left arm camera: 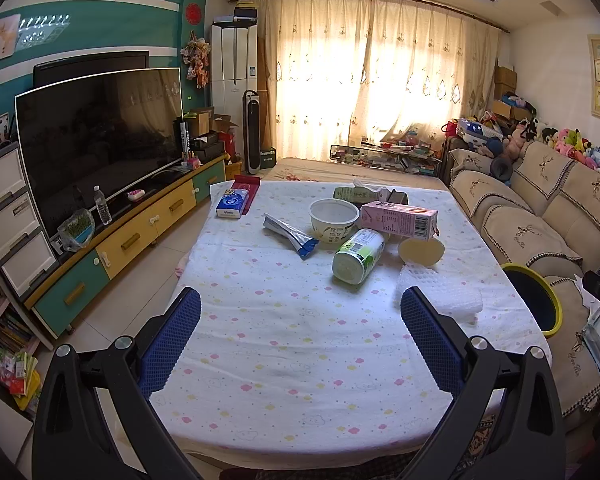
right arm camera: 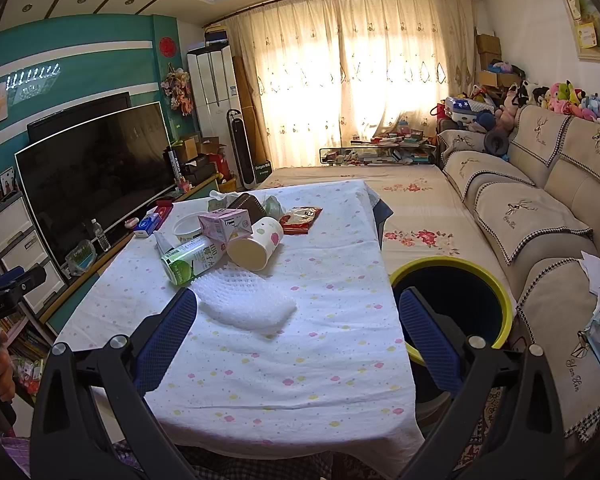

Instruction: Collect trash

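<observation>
I hold my left gripper [left arm camera: 300,322] and right gripper [right arm camera: 297,326] spread wide and empty above the white dotted tablecloth [left arm camera: 300,360]. Trash clusters mid-table: green-white bottle [left arm camera: 359,255], pink carton [left arm camera: 399,220], white foam netting [right arm camera: 245,304]. The yellow-rimmed dark bin [right arm camera: 452,304] stands beside the table's right edge.

Left wrist view from the table's [left arm camera: 300,340] near edge, facing the curtains, right wrist view further right, above the bin [right arm camera: 452,280], both sharing the trash pile
</observation>
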`<state>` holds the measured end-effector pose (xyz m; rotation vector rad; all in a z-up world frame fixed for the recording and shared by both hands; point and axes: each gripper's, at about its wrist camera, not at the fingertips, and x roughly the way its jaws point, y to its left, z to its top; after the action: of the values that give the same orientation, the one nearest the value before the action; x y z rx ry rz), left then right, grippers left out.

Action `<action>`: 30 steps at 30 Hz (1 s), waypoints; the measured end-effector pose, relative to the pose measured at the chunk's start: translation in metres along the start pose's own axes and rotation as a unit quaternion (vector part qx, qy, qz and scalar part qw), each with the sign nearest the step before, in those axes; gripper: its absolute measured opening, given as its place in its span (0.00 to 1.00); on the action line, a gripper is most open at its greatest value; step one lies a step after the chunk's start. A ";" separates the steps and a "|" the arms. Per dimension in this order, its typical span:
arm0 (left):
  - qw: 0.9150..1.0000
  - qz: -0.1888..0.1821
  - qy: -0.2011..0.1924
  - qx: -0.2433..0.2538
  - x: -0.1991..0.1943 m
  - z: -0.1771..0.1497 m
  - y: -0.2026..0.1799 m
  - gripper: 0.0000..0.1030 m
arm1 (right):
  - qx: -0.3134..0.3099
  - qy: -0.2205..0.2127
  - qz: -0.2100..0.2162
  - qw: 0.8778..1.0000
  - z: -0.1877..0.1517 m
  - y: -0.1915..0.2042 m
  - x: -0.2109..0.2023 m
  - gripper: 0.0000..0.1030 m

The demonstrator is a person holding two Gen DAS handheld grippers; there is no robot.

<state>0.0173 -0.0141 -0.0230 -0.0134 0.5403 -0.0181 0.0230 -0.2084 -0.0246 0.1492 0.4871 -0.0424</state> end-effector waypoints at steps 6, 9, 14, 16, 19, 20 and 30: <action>1.000 0.000 0.001 0.001 0.000 0.000 0.000 0.96 | 0.001 -0.001 0.001 1.000 0.001 0.000 0.000 0.94; 1.000 -0.001 0.001 0.002 0.000 0.000 0.000 0.96 | 0.001 0.001 0.002 1.000 0.000 0.000 0.001 0.94; 1.000 0.000 0.003 0.003 0.004 0.000 -0.002 0.96 | 0.000 0.010 0.005 1.000 -0.004 0.001 0.008 0.94; 1.000 0.002 0.004 0.002 0.007 0.000 -0.002 0.96 | 0.000 0.016 0.007 1.000 -0.004 0.002 0.012 0.94; 1.000 0.005 0.006 0.001 0.014 0.004 0.000 0.96 | -0.002 0.027 0.009 1.000 -0.004 0.004 0.020 0.94; 1.000 0.006 0.007 0.001 0.018 0.006 0.001 0.96 | -0.003 0.030 0.009 0.999 -0.004 0.005 0.023 0.94; 1.000 0.004 0.024 0.003 0.051 0.016 0.001 0.96 | -0.041 0.059 0.026 0.997 0.010 0.028 0.080 0.94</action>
<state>0.0695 -0.0143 -0.0351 -0.0048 0.5875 -0.0124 0.1003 -0.1823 -0.0493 0.0840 0.6023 0.0384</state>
